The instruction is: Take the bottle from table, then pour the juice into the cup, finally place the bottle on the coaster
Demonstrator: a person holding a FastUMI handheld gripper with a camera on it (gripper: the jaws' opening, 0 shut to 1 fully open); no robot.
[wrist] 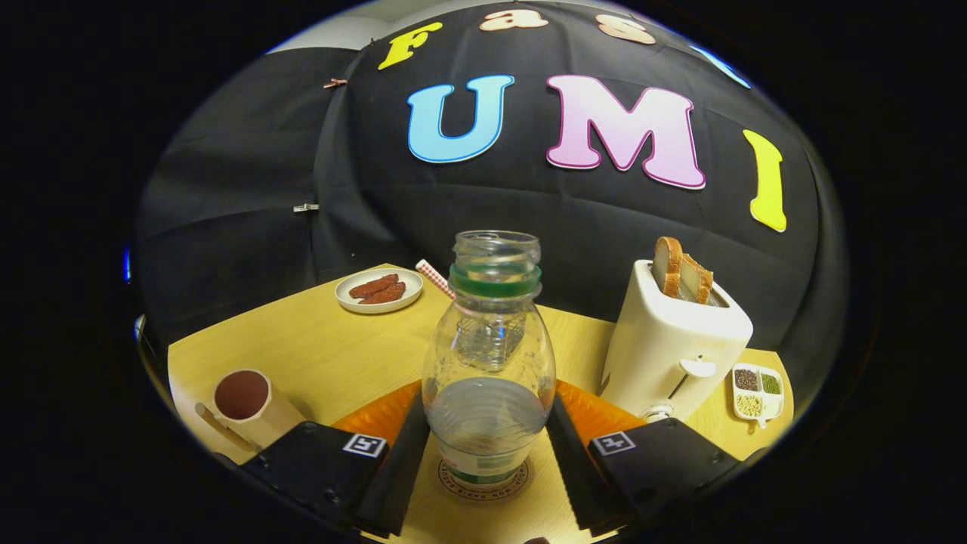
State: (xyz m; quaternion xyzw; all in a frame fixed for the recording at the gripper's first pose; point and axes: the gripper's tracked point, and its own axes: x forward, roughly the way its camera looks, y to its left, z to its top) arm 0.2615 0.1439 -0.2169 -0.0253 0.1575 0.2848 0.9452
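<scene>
A clear plastic bottle with a green neck ring and no cap stands upright between my fingers. A little clear liquid sits low in it. Its base rests on a round wooden coaster with a printed ring. My gripper is shut on the bottle, one finger against its left side and the other against its right. An orange mat lies under and beyond the fingers. The cream cup, with dark red juice inside, stands left of the fingers near the table's front edge.
A white toaster with two bread slices stands close on the right. Beside it is a small divided dish of seeds. A plate of sausages sits at the back left of the wooden table, and a red-checked stick pokes out behind the bottle.
</scene>
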